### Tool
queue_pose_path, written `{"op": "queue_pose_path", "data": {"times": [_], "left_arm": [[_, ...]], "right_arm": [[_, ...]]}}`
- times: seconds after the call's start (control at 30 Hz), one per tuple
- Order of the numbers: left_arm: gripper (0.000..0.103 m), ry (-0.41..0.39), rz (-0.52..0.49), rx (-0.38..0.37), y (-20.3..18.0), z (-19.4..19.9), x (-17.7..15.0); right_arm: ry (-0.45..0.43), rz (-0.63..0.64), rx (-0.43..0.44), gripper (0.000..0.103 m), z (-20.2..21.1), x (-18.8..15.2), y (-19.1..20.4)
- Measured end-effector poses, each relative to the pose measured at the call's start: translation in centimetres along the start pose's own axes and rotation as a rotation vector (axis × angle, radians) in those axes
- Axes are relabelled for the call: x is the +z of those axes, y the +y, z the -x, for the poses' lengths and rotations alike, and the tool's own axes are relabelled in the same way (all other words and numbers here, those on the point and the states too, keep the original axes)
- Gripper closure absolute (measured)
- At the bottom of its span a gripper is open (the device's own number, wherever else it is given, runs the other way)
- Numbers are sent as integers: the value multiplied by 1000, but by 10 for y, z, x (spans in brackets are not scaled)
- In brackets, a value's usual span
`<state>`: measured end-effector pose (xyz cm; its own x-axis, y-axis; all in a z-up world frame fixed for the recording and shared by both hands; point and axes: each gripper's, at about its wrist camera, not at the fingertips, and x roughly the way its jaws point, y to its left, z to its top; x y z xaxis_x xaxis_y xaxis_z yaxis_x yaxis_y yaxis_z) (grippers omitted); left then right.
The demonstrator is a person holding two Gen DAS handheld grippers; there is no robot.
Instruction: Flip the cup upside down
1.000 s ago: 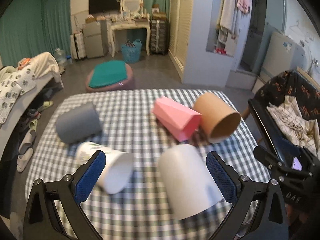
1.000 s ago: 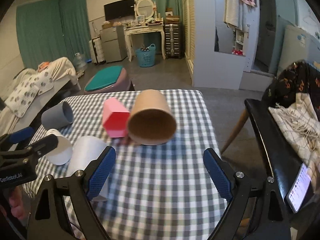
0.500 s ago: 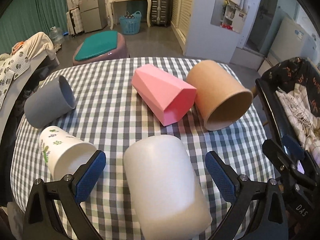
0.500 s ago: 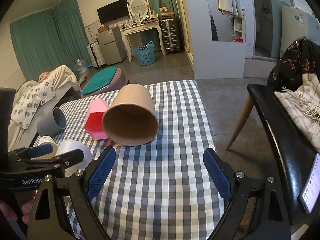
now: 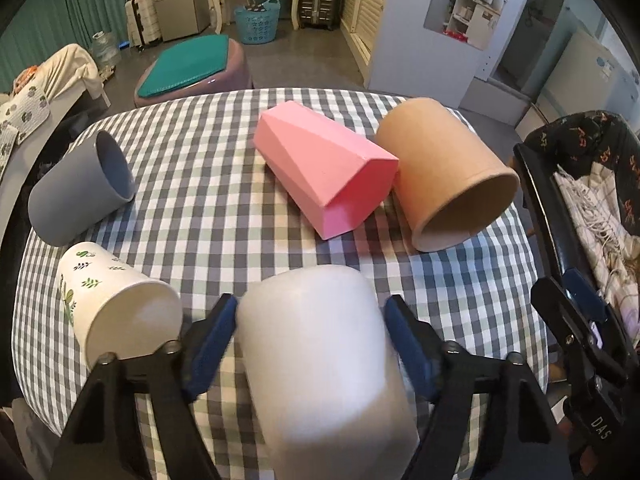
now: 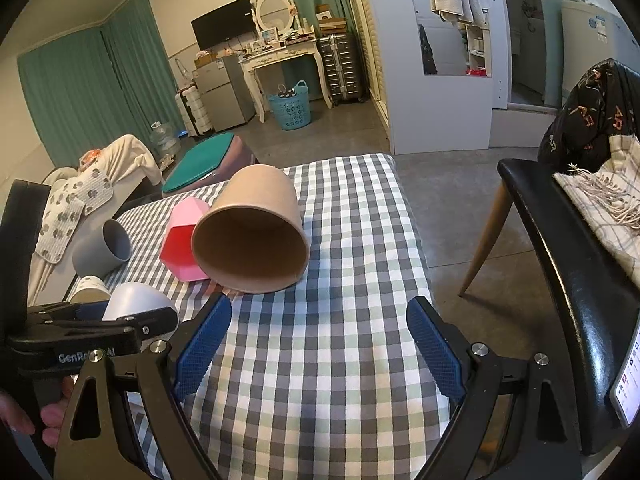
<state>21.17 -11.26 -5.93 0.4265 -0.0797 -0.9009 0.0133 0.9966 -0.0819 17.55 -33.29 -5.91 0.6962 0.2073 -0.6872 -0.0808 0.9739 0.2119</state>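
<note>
**Left tool closing on the white cup**

The white cup lies on its side at the near edge of the table, its closed end pointing away from the left camera. The left tool straddles it, one blue pad against the cup's left flank and the other just at its right flank; it looks clamped on the cup, or within a hair of it, and I cannot tell how firm the hold is.

To do this step well, I would judge that the grip should be settled squarely across the cup's middle before any lift, since the smooth wall could slip or squash under uneven pressure. Then lift clear of the checked cloth, roll the wrist until the open mouth faces down, and set it on a bare patch of table. The leaf-printed cup sits just beside the left pad, so the swing should go up, not sideways.

Farther off lie a pink cup touching a brown cup, and a grey cup at the left edge. The right tool hovers with its pads wide apart, holding nothing.

Readable writing: "GenRo…AI", partly hidden, on the left tool's body in the right view, and "DAS" on the right tool in the left view.
</note>
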Motion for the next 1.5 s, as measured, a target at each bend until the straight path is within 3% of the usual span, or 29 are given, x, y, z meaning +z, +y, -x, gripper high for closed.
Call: {"op": "queue_pose_path", "data": {"times": [0.3, 0.63, 0.9, 1.5], "left_arm": [[28, -30, 37, -40, 19, 18, -4], [28, -185, 22, -40, 25, 63, -6], [29, -302, -44, 18, 16, 82, -1], [29, -331, -126, 127, 1, 60, -6]], "right_arm": [[-27, -8, -5, 13, 12, 1, 1], [-60, -9, -3, 13, 26, -2, 7], [-79, -6, -1, 13, 35, -3, 12], [-67, 16, 12, 14, 32, -8, 25]]}}
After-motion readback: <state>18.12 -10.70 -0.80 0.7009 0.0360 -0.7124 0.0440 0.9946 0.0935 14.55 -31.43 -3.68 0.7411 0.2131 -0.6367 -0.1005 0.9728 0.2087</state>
